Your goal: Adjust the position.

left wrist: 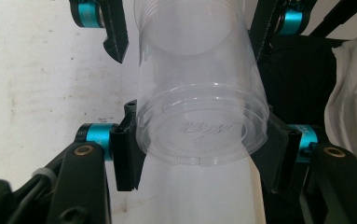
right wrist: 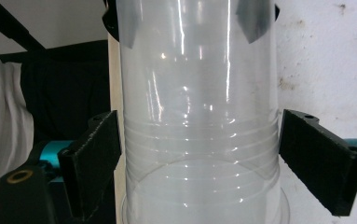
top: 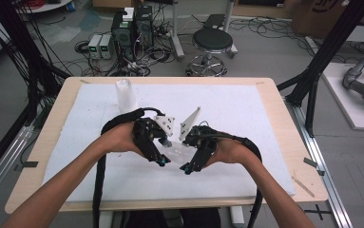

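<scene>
Hands meet over the middle of the white mat (top: 246, 175), which covers most of the wooden table (top: 284, 123); the mat serves as the landmark for everything else. Just above the mat's centre, the left gripper (top: 163, 159) and the right gripper (top: 189, 166) face each other, tips angled in and down, with a clear plastic cup stack (top: 177, 151) held between them (it is hard to make out in the high view, being transparent against the white).

In the left gripper view, the cup stack (left wrist: 199, 121) shows its closed base toward the camera, and the left gripper's (left wrist: 199, 154) jaws press against both of its sides, clamped on it. Beyond, the other gripper's black jaws with teal collars flank the far part of the cups.

In the right gripper view, the cup stack (right wrist: 199, 140) shows ribbed rings around its wall. The right gripper's (right wrist: 199, 163) left jaw touches the wall; the right jaw sits right at the opposite wall with perhaps a sliver of space, so whether it grips I cannot tell.

Toward the mat's far left corner stands another clear cup (top: 126, 95), upright and well apart from the grippers. Past the table's far edge, on the floor, are a black stool (top: 212, 42) and computer towers (top: 132, 28) amid cables.
</scene>
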